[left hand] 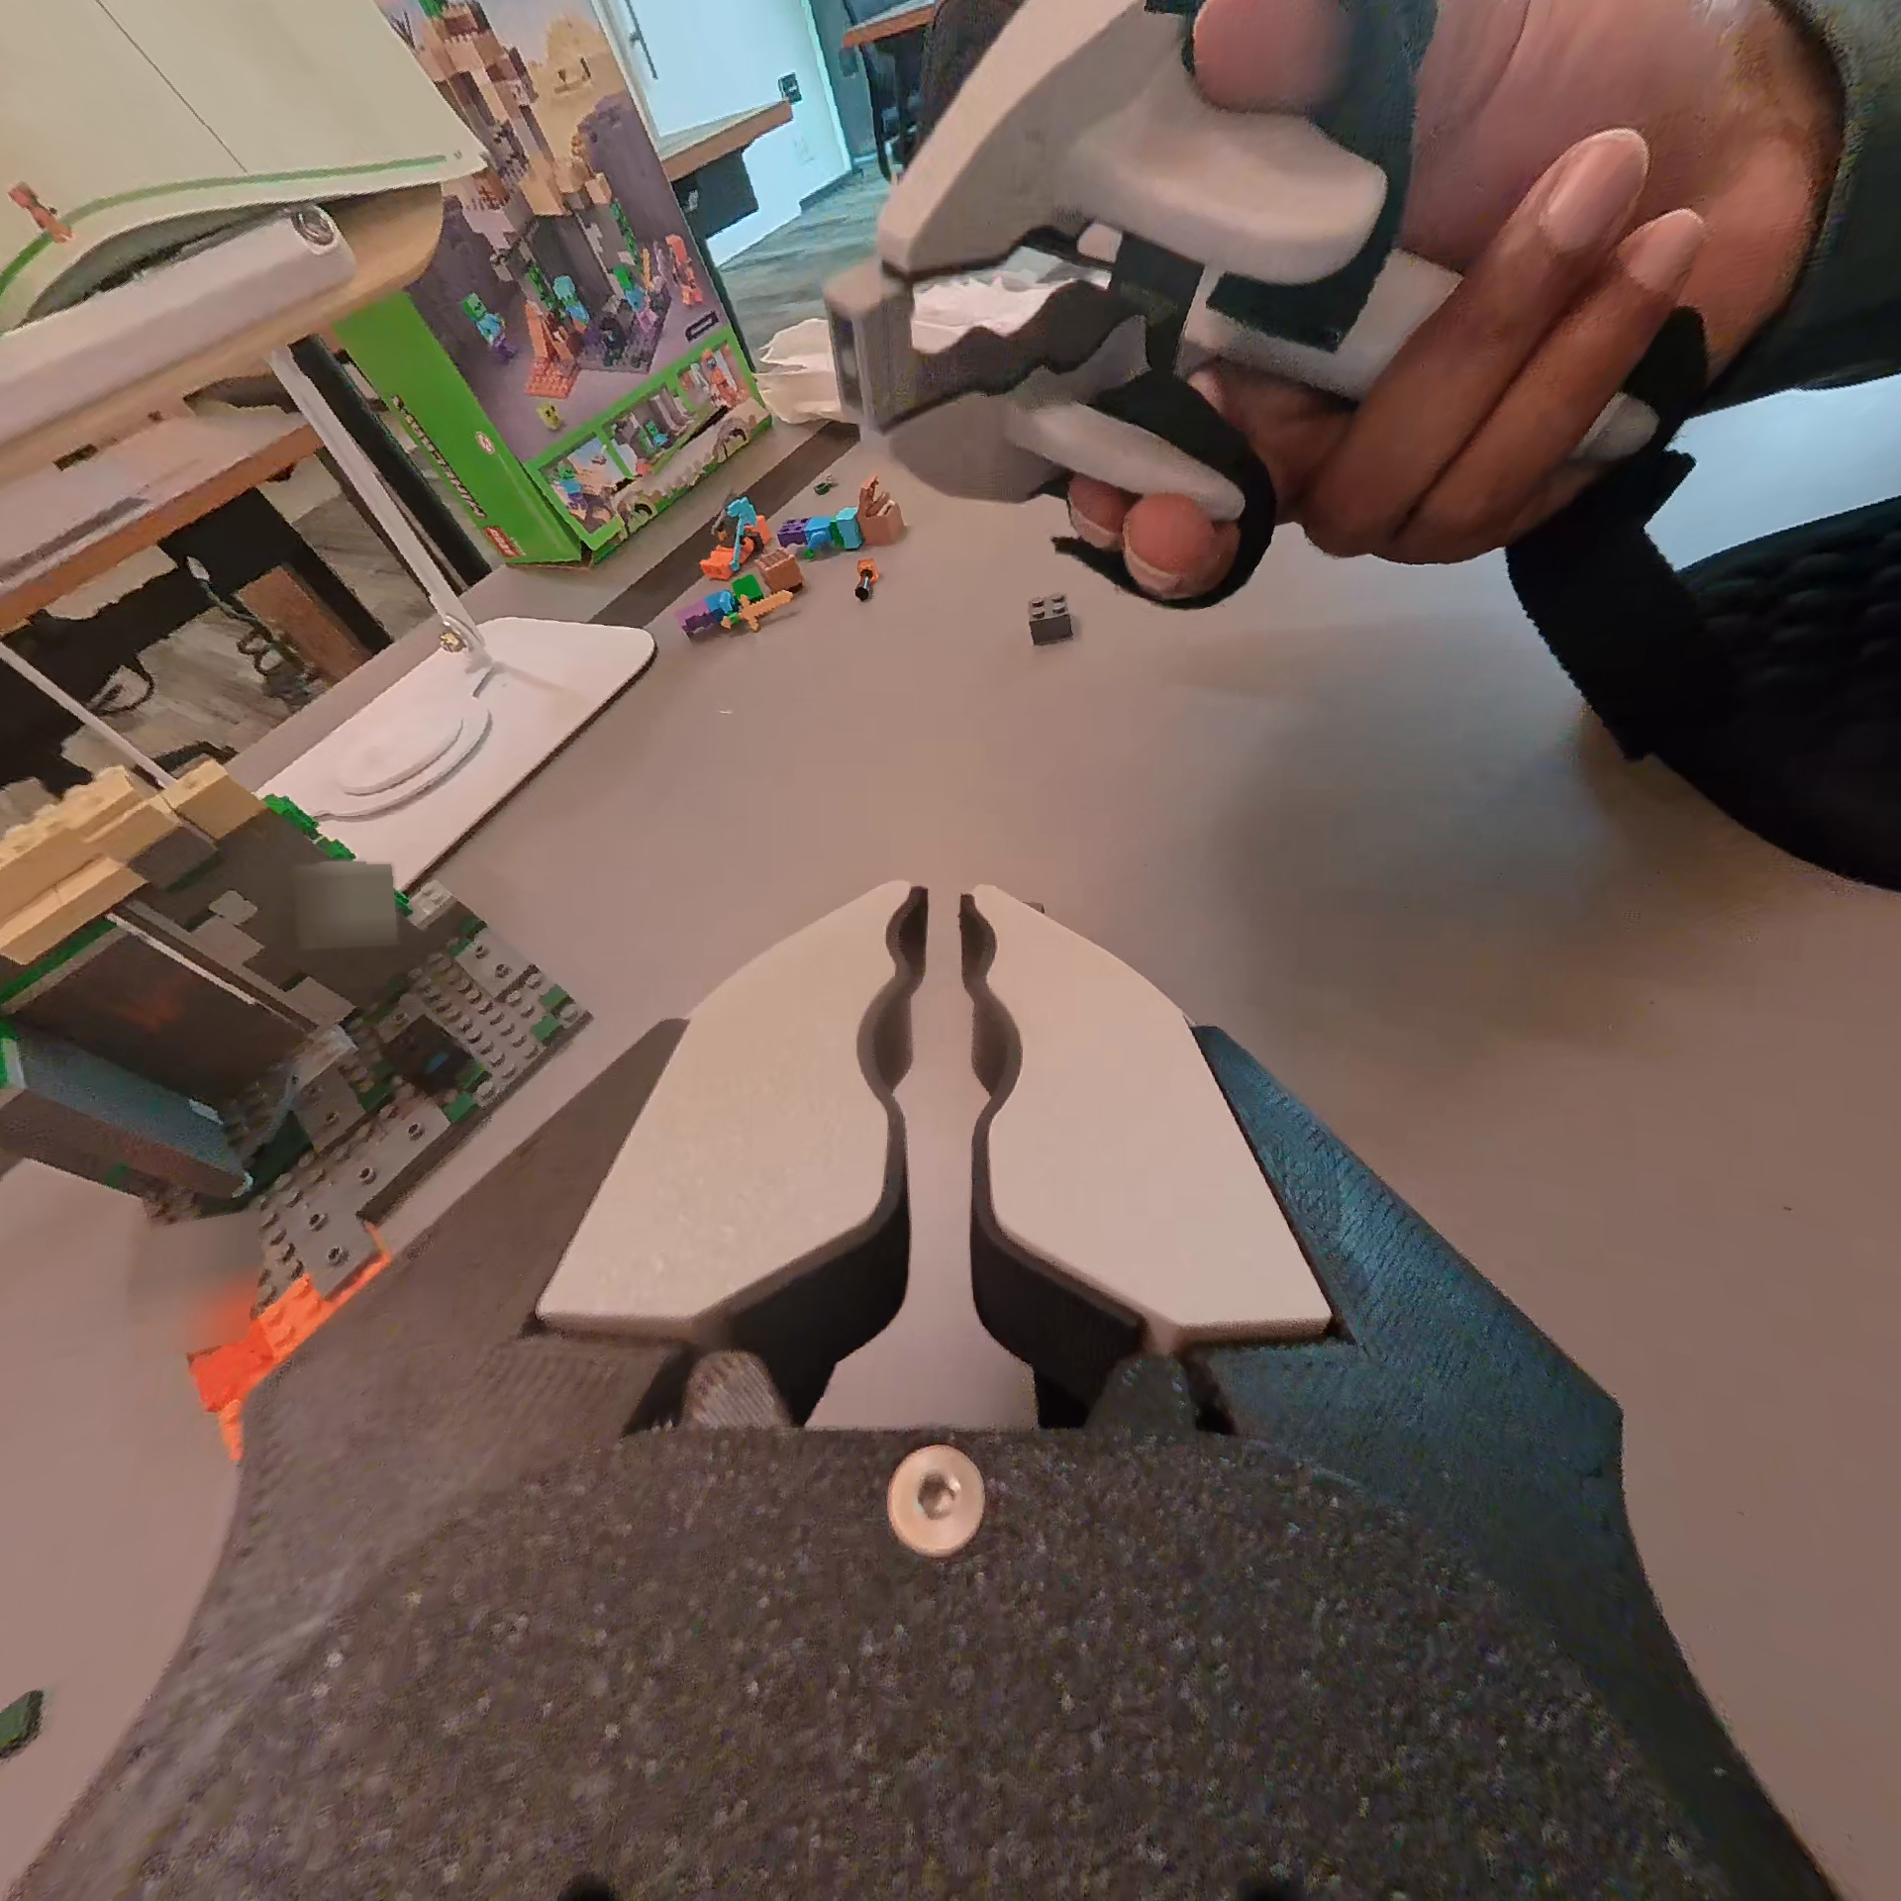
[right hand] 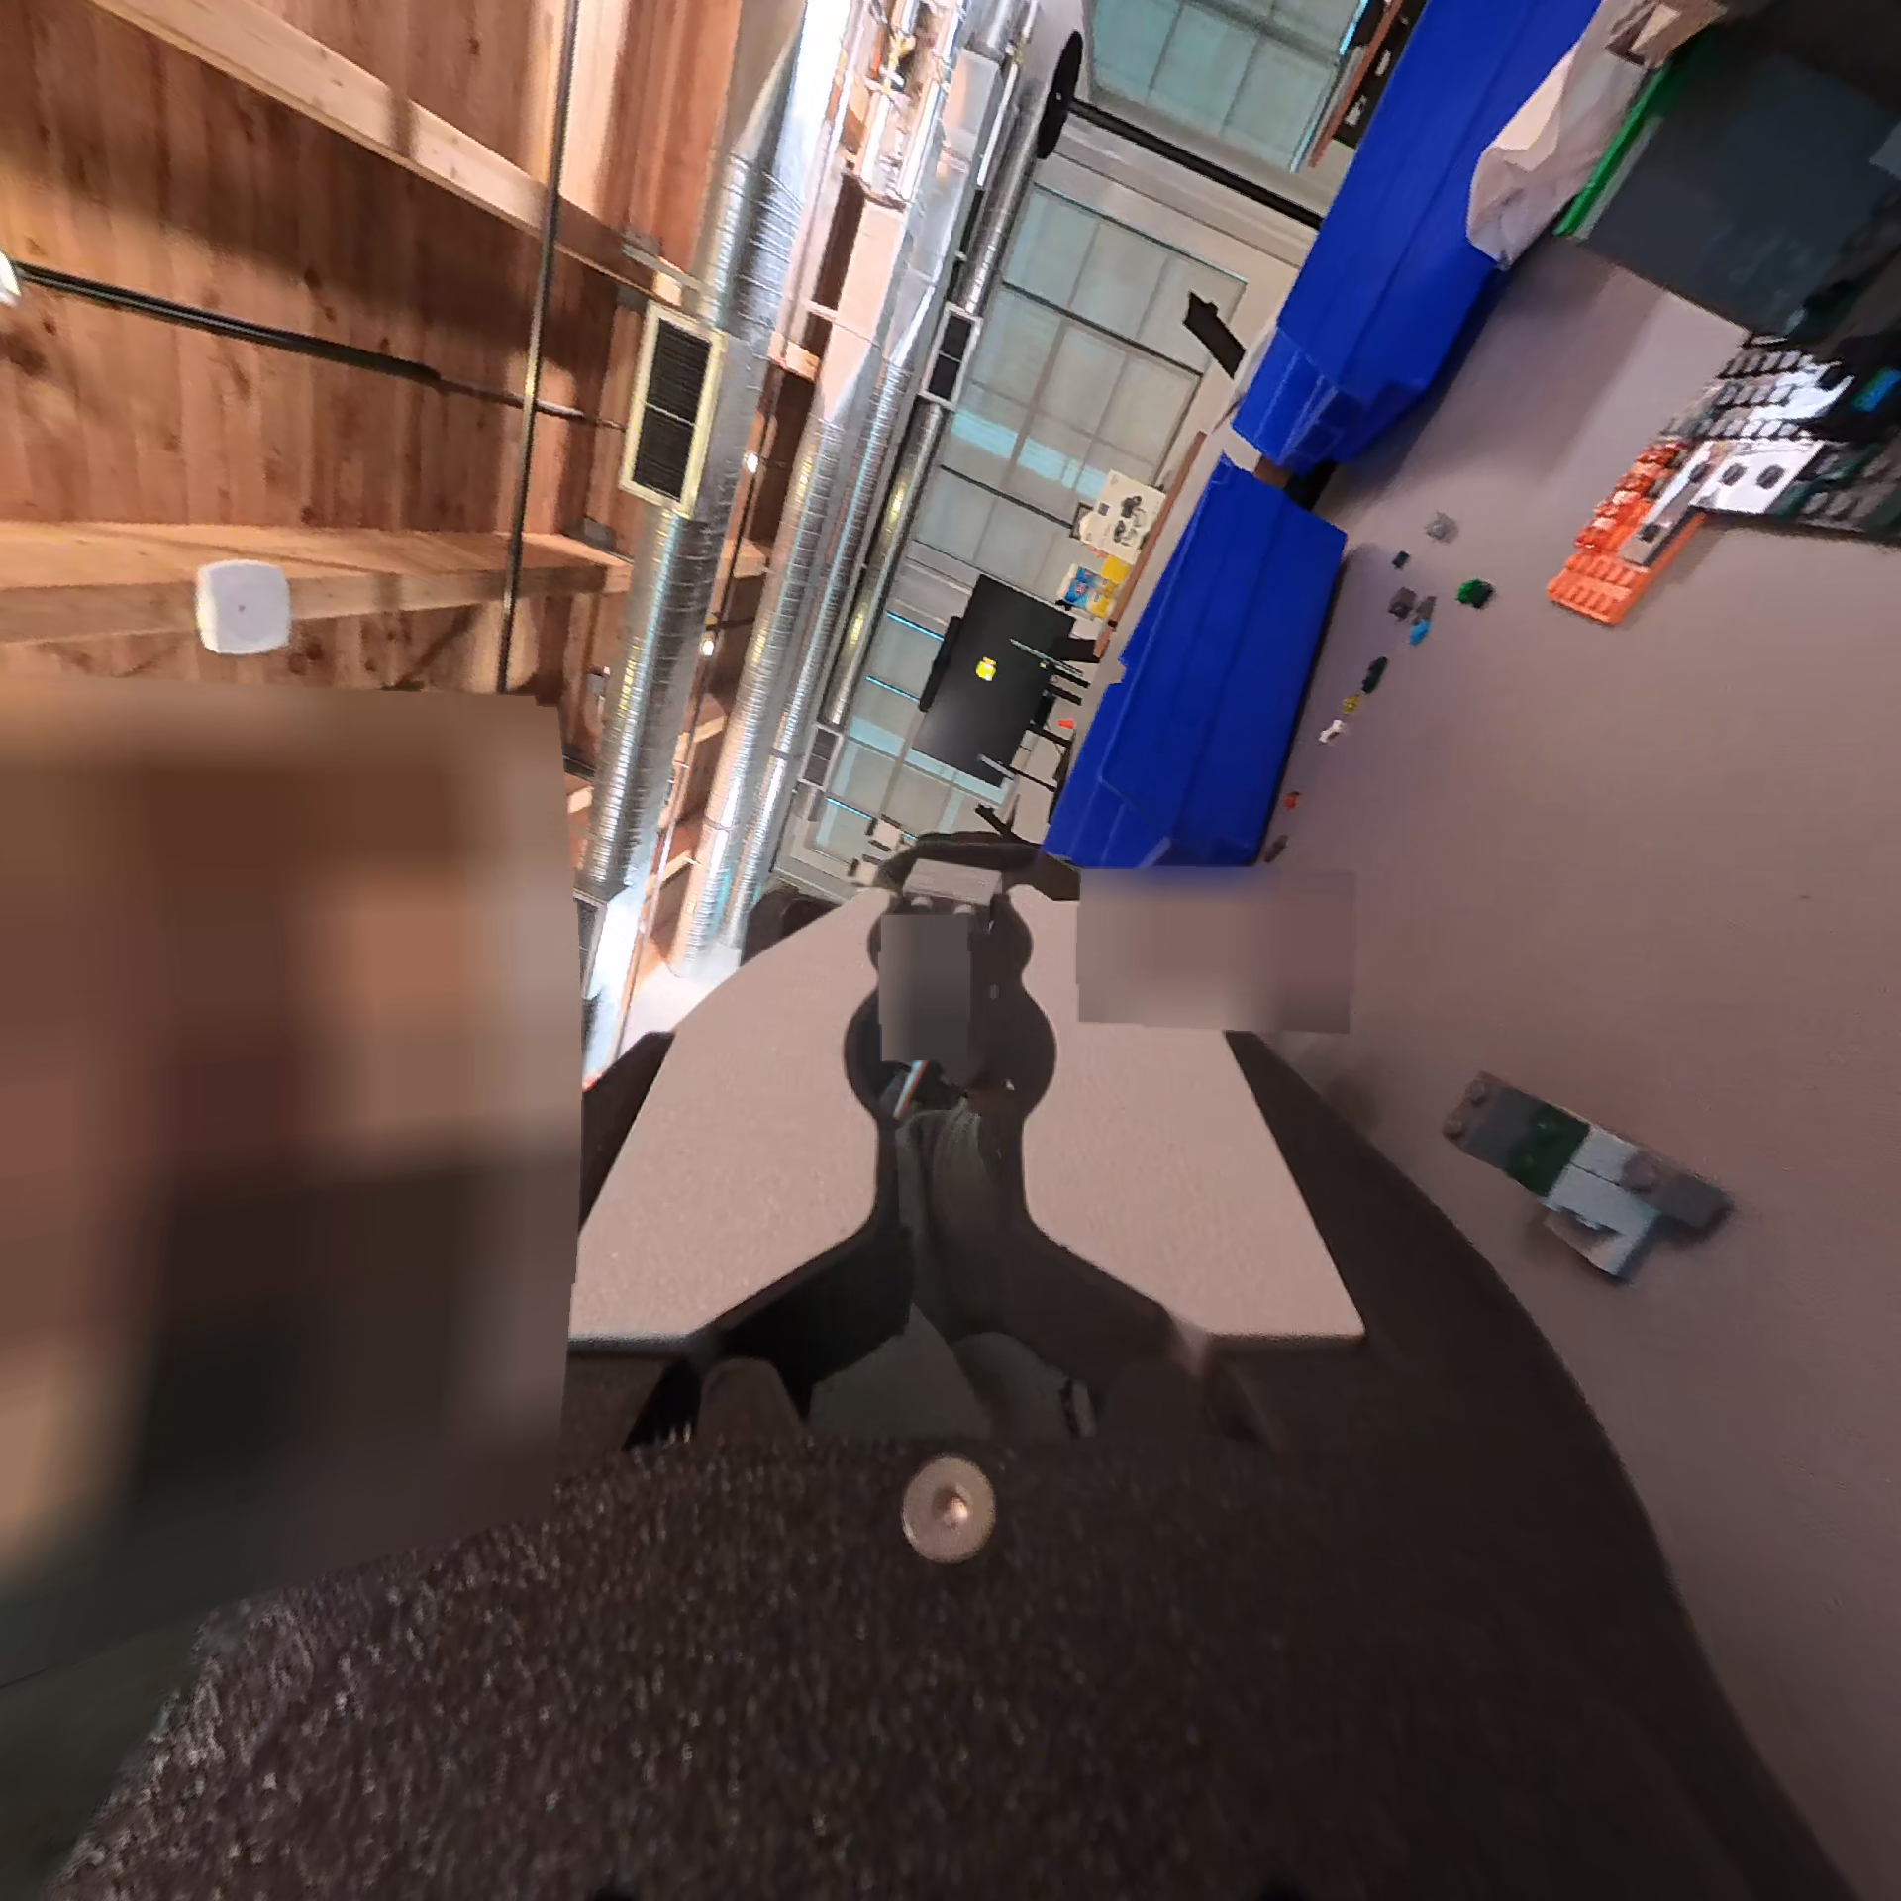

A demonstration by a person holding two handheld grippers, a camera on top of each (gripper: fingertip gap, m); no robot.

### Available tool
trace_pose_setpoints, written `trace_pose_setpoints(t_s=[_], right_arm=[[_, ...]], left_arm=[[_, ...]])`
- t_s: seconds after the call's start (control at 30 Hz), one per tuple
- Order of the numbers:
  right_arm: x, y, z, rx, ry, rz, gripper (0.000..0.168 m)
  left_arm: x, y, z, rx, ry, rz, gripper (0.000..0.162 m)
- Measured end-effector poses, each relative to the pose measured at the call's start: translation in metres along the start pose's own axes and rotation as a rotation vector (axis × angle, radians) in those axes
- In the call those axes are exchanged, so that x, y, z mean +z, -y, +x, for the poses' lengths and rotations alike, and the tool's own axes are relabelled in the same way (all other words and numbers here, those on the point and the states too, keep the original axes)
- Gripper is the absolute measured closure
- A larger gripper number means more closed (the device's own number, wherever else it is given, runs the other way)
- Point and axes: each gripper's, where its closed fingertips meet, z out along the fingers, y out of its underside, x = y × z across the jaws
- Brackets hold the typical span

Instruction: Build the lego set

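- The table (left hand: 1183,782) is seen as smooth, matt grey.
- Beside it, glossy printed cardboard is shown by the box (left hand: 576,309).
- Shiny plastic bricks (left hand: 761,566) are scattered on it.
- Above it, rough wooden beams (right hand: 257,309) and shiny metal ducts (right hand: 720,411) are seen.

A grey table (left hand: 1183,823) carries a lego build (left hand: 206,988), loose bricks (left hand: 761,576) — and a set box (left hand: 576,309).

The left wrist view sits low over the grey table (left hand: 1183,823), facing forward along its own left gripper (left hand: 941,905) toward the set's box (left hand: 576,309), with the partly built model (left hand: 206,977) close at its left. The right wrist view is rolled sideways and raised, facing ceiling ducts (right hand: 761,411) and blue bins (right hand: 1214,700). The 2 views share the table (right hand: 1543,823) and model (right hand: 1769,453).
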Motion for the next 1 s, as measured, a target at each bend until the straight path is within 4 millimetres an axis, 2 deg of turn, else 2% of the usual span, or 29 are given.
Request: trace_pose_setpoints(t_s=[0.23, 0.33, 0.5, 0.63, 0.83, 1.0], right_arm=[[-0.003, -0.01, 0.015, -0.023, -0.066, -0.048, 0.153], [-0.007, -0.015, 0.026, -0.095, -0.142, -0.14, 0.153], [-0.02, -0.024, 0.052, -0.381, -0.364, -0.482, 0.153], [-0.024, -0.026, 0.067, -0.582, -0.472, -0.766, 0.153], [-0.027, -0.03, 0.094, -0.84, -0.58, -1.179, 0.152], [-0.026, -0.034, 0.101, -0.936, -0.602, -1.406, 0.152]], left_arm=[[0.002, -0.002, 0.003, 0.013, -0.008, -0.008, 0.155], [0.003, -0.003, 0.003, 0.013, -0.008, -0.012, 0.155], [0.005, -0.007, 0.004, 0.024, -0.01, -0.032, 0.155], [0.008, -0.013, 0.006, 0.014, -0.03, -0.063, 0.153], [0.011, -0.024, 0.011, -0.002, -0.067, -0.114, 0.152], [0.019, -0.031, 0.015, -0.016, -0.099, -0.157, 0.149]])
